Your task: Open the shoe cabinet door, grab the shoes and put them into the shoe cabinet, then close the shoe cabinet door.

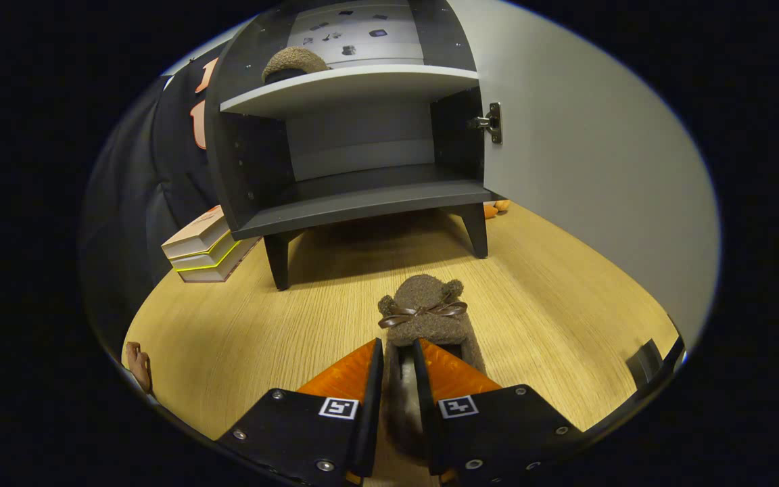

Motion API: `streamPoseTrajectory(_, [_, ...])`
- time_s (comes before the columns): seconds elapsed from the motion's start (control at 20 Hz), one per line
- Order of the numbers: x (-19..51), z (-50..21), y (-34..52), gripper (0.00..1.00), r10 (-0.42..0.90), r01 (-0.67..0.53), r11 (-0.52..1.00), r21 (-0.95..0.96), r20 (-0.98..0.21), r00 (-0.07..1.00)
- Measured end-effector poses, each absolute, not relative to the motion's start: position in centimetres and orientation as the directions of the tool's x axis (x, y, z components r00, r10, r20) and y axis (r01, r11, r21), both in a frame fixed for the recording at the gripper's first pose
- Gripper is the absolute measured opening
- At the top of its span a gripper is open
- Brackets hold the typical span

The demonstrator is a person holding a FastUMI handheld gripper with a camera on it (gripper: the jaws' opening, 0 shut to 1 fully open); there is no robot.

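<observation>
Shoe cabinet point(356, 203): dark grey, standing on short legs on the wood-grain floor point(241, 325), well beyond the fingers. Its door point(585, 169) is swung wide open to the right, pale inner face showing, with a metal hinge point(491, 122) at the cabinet's right edge. A light shelf point(356, 84) divides the interior. On that shelf, toward its left end, sits one fuzzy brown slipper point(293, 62). The lower compartment holds nothing visible.

Second fuzzy brown slipper point(423, 311): lying on the floor just ahead of the fingers, toe pointing toward the cabinet, a brown ribbon bow point(423, 312) across its top. Its heel end runs back between the fingers.

Gripper point(399, 355): fingers drawn close together, a narrow gap remaining, with the rear wall of the slipper's opening in that gap. Both fingers appear to press on that wall, one inside the slipper and one outside; grip judged closed on the slipper.

Other items: a stack of books point(203, 247) on the floor just left of the cabinet's front left leg; a small orange object point(496, 207) on the floor behind the right leg, beside the door.
</observation>
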State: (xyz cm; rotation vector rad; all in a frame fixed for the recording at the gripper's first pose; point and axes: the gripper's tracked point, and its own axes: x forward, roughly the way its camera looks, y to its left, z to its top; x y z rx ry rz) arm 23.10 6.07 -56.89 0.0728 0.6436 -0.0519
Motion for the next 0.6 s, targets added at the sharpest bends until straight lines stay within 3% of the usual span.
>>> streamPoseTrajectory(0.1, [22.4, -58.0, 6.4, 0.3, -0.017, 0.087, 0.993, 0.075, -0.651, 0.759])
streamPoseTrajectory(0.6, [27.4, -60.0, 6.3, 0.28, -0.078, 0.133, 0.991, 0.035, -0.649, 0.757])
